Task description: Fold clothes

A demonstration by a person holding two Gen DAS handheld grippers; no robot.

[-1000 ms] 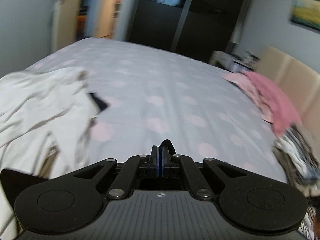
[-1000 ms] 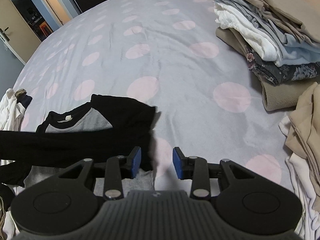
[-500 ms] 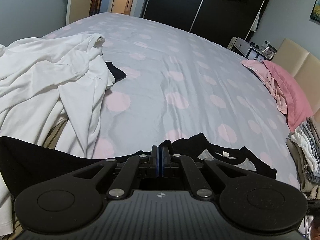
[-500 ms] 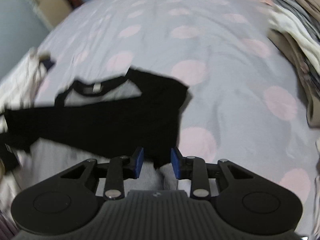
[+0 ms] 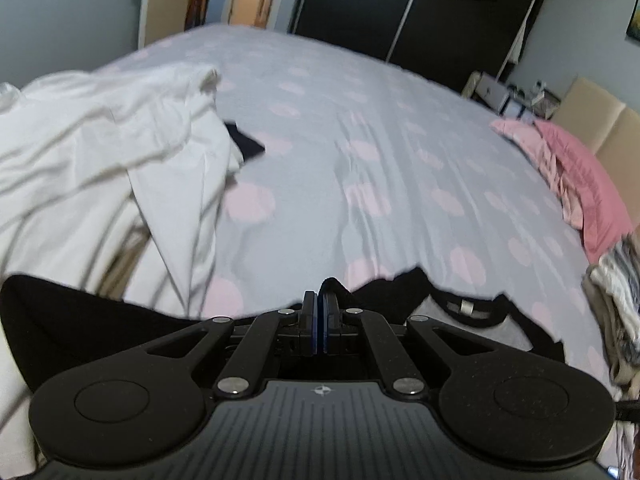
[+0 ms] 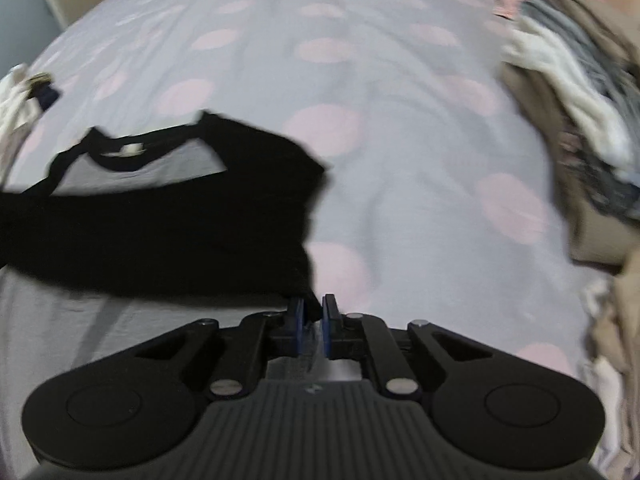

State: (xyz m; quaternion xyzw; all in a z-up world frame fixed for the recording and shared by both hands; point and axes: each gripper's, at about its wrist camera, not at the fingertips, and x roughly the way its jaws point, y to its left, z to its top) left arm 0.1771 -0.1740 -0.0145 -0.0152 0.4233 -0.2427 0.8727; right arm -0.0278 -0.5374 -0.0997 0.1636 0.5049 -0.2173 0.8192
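Observation:
A grey shirt with black sleeves and collar [image 6: 168,208] lies on the spotted bedspread [image 6: 360,60]. My right gripper [image 6: 311,322] is closed down on the shirt's black edge, with cloth between the blue pads. My left gripper [image 5: 320,320] is shut on a fold of the black cloth [image 5: 330,285], and the shirt [image 5: 460,312] spreads to its right in the left wrist view.
A heap of white clothes [image 5: 92,168] lies at the left of the bed. A stack of folded clothes [image 6: 580,120] stands at the right, and it also shows in the left wrist view [image 5: 616,292]. Pink garments [image 5: 572,184] lie by the headboard.
My right gripper has closed from open onto the shirt's edge. My left gripper stays shut on the black cloth and has shifted its view a little.

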